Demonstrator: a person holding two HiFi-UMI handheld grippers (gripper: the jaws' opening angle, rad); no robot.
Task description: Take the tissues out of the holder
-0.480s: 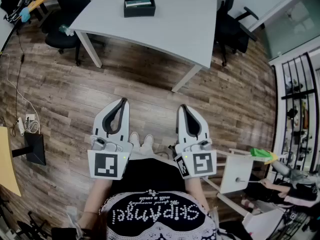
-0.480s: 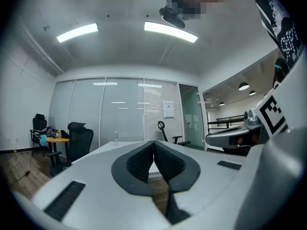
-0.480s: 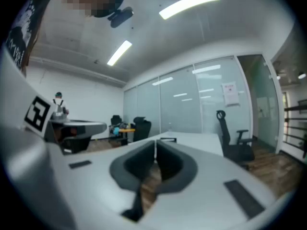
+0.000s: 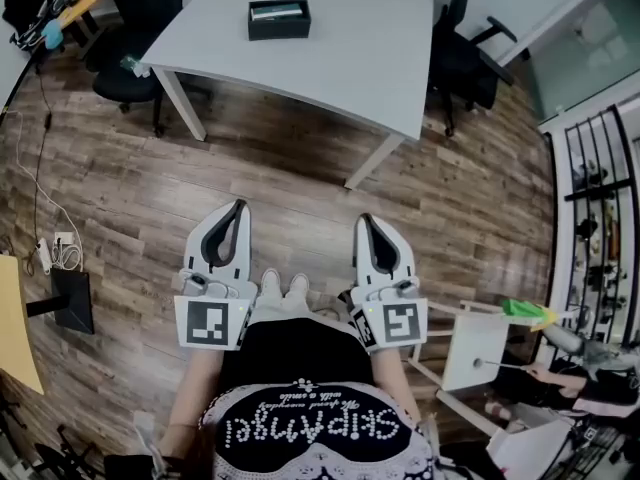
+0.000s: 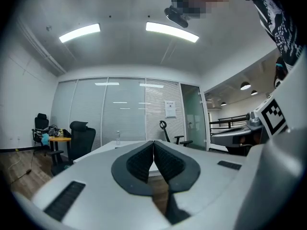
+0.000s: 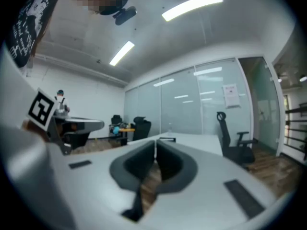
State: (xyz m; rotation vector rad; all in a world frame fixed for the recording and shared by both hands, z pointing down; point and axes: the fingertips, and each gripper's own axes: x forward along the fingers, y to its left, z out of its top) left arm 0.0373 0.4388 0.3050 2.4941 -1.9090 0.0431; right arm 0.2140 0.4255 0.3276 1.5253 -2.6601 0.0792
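A black tissue holder with pale tissues inside sits on the white table at the far top of the head view. Both grippers are held level near my body, well short of the table, over the wooden floor. My left gripper is shut with nothing between its pads, and in its own view the dark pads meet at the tip. My right gripper is also shut and empty; its pads touch at the tip. A dark edge of the tissue holder peeks over the right gripper's tip on the table.
Black office chairs stand at the table's left and right. A small white stool and a green item are at my right. A black box with cables lies on the floor at left. A glass partition lines the far wall.
Both grippers have shifted very slightly; nothing taken or let go.
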